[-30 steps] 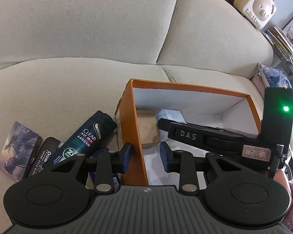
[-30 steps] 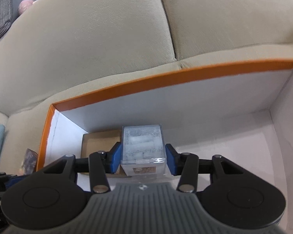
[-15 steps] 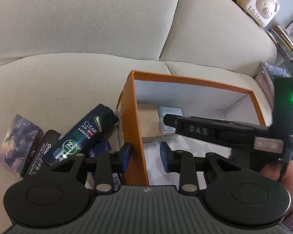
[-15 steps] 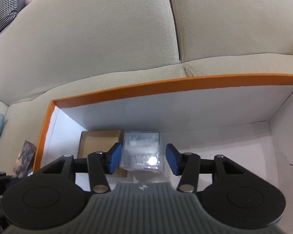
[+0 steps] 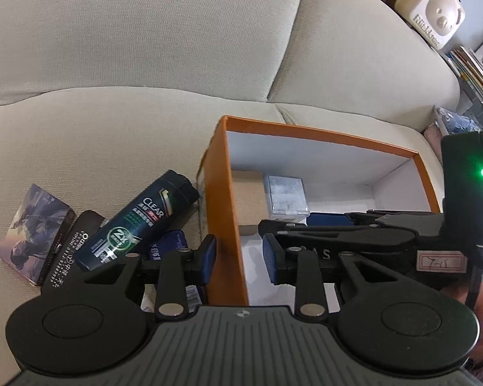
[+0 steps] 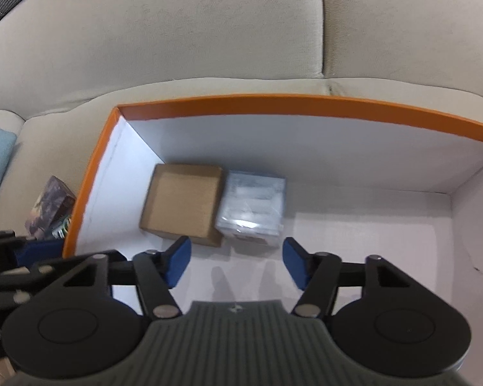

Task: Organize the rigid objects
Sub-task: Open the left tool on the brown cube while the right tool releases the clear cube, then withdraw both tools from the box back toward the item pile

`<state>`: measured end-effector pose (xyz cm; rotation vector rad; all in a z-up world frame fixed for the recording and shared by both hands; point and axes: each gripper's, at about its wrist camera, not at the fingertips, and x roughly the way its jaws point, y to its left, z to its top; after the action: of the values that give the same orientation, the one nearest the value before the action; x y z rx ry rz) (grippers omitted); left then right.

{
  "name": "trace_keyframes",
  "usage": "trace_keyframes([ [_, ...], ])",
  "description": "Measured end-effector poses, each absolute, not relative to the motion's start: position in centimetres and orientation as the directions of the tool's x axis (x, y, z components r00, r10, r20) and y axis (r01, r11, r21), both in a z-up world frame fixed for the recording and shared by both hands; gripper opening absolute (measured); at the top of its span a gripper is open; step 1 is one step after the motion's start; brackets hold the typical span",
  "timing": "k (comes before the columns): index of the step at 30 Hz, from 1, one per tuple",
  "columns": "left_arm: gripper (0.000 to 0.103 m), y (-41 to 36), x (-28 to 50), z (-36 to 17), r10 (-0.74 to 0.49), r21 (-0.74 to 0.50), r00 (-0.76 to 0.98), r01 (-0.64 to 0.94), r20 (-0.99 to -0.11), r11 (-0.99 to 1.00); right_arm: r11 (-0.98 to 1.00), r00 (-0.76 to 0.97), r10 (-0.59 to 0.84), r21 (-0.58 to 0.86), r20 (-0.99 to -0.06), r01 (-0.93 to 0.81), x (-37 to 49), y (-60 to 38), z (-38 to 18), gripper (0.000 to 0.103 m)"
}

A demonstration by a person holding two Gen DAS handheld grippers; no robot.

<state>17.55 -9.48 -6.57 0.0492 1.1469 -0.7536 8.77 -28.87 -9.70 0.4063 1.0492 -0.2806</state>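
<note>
The right gripper (image 6: 236, 265) has just been opening; nothing is between its jaws now. The clear plastic cube box (image 6: 251, 210), released, sits inside the orange-rimmed white cardboard box (image 6: 306, 104).

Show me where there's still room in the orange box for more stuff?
The orange box is bare across its right side, from the clear plastic case to the right wall. The back-left corner is crowded: the brown cardboard box sits beside that case.

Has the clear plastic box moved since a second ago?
Yes. The clear plastic box was between the right gripper fingers, in front of the cardboard box; now it sits beside it on the orange box floor, jaws just opened.
</note>
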Motion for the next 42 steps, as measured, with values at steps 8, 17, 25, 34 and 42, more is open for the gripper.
trace_keyframes([
  [8,0.035,-8.9,18.0,-6.7,-0.532,-0.358,0.192,0.551,-0.825,0.754,0.894,0.5,-0.066,0.171,-0.863,0.414,10.3,-28.7,-10.5,0.062],
  [17,0.035,-8.0,17.3,-5.6,-0.556,-0.372,0.196,0.562,-0.807,0.739,0.903,0.504,-0.08,0.152,-0.86,0.402,10.1,-28.4,-9.8,0.061],
  [25,0.035,-6.3,15.8,-3.5,-0.59,-0.377,0.222,0.587,-0.776,0.716,0.893,0.588,-0.132,0.162,-0.798,0.42,6.6,-26.4,-6.8,0.062],
  [34,0.035,-2.9,12.6,-1.0,-0.629,-0.337,0.251,0.669,-0.736,0.662,0.914,0.705,-0.186,0.143,-0.684,0.379,2.1,-20.9,-3.7,0.062],
  [42,0.042,1.2,9.4,-1.0,-0.599,-0.259,0.283,0.708,-0.749,0.657,0.936,0.758,-0.167,0.141,-0.631,0.323,-2.4,-16.3,-2.2,0.062],
])
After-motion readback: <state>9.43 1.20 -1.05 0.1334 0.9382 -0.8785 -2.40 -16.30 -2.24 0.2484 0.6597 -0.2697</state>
